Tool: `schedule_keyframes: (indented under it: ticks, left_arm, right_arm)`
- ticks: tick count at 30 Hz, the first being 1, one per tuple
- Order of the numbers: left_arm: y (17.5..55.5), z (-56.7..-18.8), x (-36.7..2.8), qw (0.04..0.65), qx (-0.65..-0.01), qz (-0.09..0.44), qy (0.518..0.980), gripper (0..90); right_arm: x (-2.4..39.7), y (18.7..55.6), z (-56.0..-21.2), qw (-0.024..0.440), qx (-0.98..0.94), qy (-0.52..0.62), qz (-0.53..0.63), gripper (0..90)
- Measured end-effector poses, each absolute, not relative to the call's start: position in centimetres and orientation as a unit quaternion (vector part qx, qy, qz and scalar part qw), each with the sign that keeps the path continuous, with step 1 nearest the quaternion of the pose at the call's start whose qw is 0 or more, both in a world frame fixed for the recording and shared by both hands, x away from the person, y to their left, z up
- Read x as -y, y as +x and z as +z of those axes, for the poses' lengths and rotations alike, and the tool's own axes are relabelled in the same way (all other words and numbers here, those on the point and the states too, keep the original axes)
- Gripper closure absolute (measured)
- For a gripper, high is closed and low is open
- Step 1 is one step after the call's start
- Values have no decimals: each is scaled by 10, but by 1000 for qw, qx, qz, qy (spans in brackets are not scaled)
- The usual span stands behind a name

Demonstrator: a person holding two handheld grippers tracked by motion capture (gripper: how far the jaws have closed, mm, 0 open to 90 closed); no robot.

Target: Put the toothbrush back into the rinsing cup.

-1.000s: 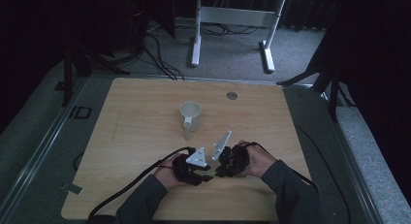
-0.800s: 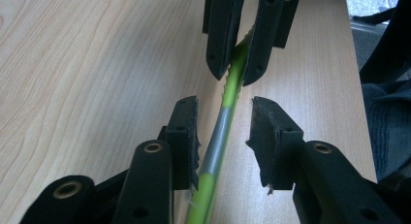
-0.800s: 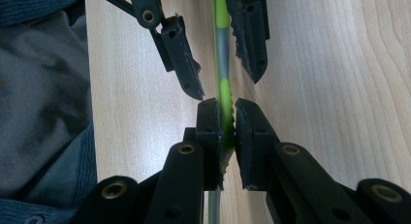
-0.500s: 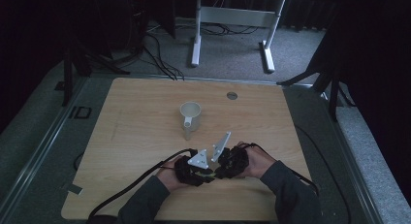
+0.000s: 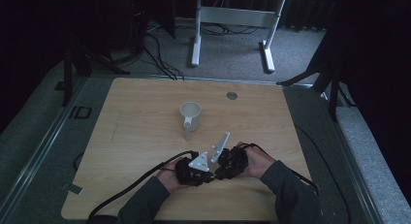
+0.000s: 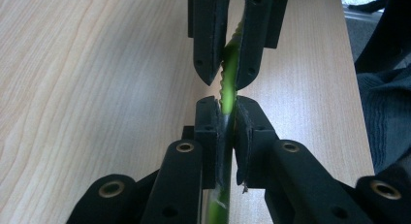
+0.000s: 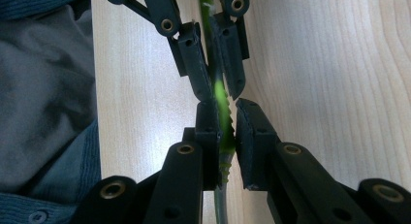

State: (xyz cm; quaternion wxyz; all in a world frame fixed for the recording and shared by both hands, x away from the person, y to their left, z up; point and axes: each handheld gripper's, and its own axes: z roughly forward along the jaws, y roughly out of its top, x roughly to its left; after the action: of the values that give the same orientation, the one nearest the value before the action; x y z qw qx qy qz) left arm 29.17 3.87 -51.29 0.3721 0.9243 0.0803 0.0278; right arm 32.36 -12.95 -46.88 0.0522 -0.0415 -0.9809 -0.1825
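Note:
A thin green strip with a toothed edge (image 6: 229, 59) runs between two pairs of black jaws that meet tip to tip just above the wooden table (image 5: 140, 122). In the left gripper view, my left gripper (image 6: 224, 107) is shut on the strip, its jaws having just been closing. My right gripper (image 6: 225, 77) grips it from the far end. In the right gripper view, my right gripper (image 7: 228, 110) holds the same strip (image 7: 220, 95); its jaws have just eased slightly wider, pads still on it. Both grippers sit together near the table's front, left gripper (image 5: 206, 173) beside right gripper (image 5: 219, 169).
A white mug (image 5: 190, 113) stands upright mid-table, handle toward the person. A small grey disc (image 5: 232, 95) is set into the tabletop behind it. A white metal frame (image 5: 232, 15) stands on the carpet beyond the table. Cables trail off the front left.
Both hands stay put at the front of the table. The grey plate on the left gripper looks turned slightly; no other visible difference in the high view.

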Motion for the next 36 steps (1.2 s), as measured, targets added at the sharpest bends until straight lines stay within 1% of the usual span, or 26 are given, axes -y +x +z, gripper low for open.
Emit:
schedule_keyframes:
  ticks: [3, 5, 11, 16, 27, 31, 36]
  left_arm:
    - [291, -513, -38, 369, -79, 34, 926, 838]
    - [291, -513, -39, 362, -78, 39, 928, 839]
    - [290, -511, -41, 351, -71, 46, 932, 839]
    - [291, -510, -43, 350, -70, 52, 933, 840]
    - [294, -505, -47, 355, -79, 53, 930, 840]
    - [294, -506, -47, 353, -77, 53, 931, 839]
    - [292, -506, -46, 339, -70, 61, 936, 831]
  right_arm:
    - [130, 324, -468, 53, 981, -46, -181, 774]
    - [131, 324, -467, 53, 982, -46, -178, 707]
    - [134, 325, -465, 47, 982, -41, -178, 695]
    - [137, 325, -464, 32, 984, -33, -170, 728]
    - [145, 325, -468, 29, 986, -31, -161, 741]
    - [145, 324, -469, 25, 987, -29, -158, 804]
    - [143, 322, -470, 32, 987, -19, -154, 834]
